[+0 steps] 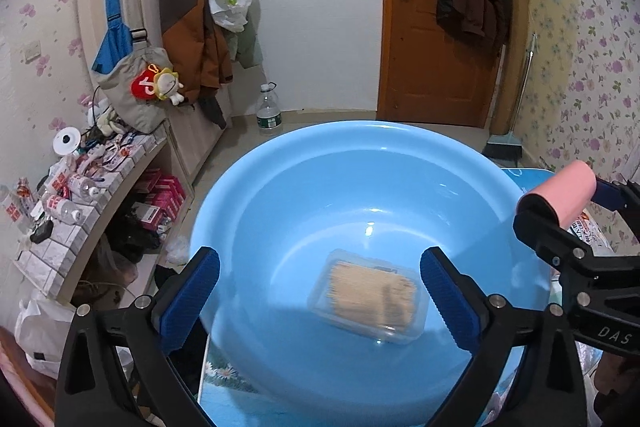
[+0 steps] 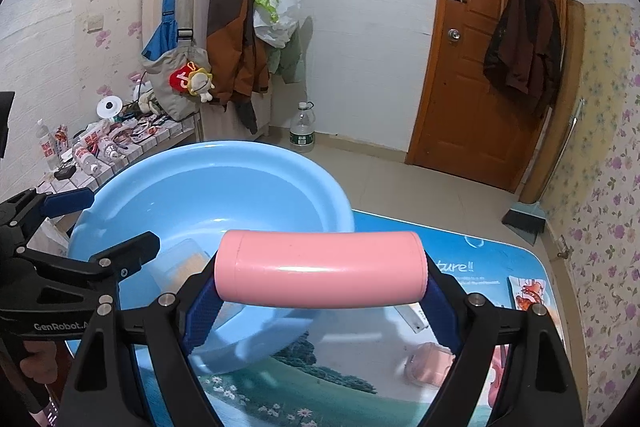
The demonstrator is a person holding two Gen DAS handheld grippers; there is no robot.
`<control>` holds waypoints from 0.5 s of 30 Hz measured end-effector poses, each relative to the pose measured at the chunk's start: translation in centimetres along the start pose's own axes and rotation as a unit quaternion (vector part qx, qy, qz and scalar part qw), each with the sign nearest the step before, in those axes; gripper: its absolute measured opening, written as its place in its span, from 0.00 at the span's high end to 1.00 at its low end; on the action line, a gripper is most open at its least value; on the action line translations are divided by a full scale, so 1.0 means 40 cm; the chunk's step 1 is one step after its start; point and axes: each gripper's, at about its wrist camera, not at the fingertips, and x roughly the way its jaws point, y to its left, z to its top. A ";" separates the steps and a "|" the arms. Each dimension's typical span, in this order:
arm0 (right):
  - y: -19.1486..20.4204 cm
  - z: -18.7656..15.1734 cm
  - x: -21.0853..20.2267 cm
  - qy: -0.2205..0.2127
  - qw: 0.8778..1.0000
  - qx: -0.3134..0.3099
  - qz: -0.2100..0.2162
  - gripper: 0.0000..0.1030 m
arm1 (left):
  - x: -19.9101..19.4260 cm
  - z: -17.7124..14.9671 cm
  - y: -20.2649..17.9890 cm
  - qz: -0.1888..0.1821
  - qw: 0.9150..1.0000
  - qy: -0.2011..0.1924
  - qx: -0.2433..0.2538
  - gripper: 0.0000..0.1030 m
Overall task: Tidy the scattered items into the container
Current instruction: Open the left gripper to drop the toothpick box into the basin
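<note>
Left gripper (image 1: 320, 291) jaws spread wide, nothing pinched; clear box of toothpicks (image 1: 370, 301) lies on the floor of the blue basin (image 1: 280, 195), below and between the pads. Right gripper (image 2: 320, 301) clamps a pink cylinder (image 2: 320, 269) crosswise, endwise between its pads, beside the basin rim. Writing legible: "GenRobot" and "DAS" on the gripper bodies. Both grippers pitch downward.

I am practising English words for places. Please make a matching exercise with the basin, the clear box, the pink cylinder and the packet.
Things:
1. blue basin
2. clear box of toothpicks
3. pink cylinder
4. snack packet

Places:
A. lying flat on the table, right of the basin
B. inside the basin
C. between the right gripper's fingers
D. standing on the table

Pairs: 1-D, 2-B, 3-C, 4-A
</note>
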 end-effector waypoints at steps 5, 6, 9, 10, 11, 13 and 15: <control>0.032 0.007 -0.003 -0.001 1.000 -0.013 0.008 0.15 | -0.020 -0.010 0.018 0.007 1.000 0.000 -0.016 0.01; 0.039 0.010 0.000 -0.002 1.000 -0.015 0.011 0.15 | -0.025 -0.010 0.022 0.015 1.000 -0.003 -0.017 0.01; 0.058 0.015 0.010 0.000 1.000 -0.023 0.012 0.15 | -0.034 -0.012 0.036 0.020 1.000 -0.004 -0.022 0.01; 0.062 0.015 0.013 0.001 1.000 -0.025 0.014 0.15 | -0.037 -0.014 0.042 0.022 0.999 -0.004 -0.024 0.01; 0.066 0.015 0.017 0.004 1.000 -0.026 0.017 0.15 | -0.039 -0.016 0.048 0.025 0.999 -0.004 -0.025 0.01; 0.078 0.013 0.021 0.007 0.999 -0.030 0.022 0.15 | -0.045 -0.020 0.060 0.030 0.999 -0.005 -0.030 0.01; 0.093 0.014 0.024 0.007 0.999 -0.037 0.023 0.15 | -0.050 -0.026 0.073 0.032 0.999 -0.004 -0.036 0.01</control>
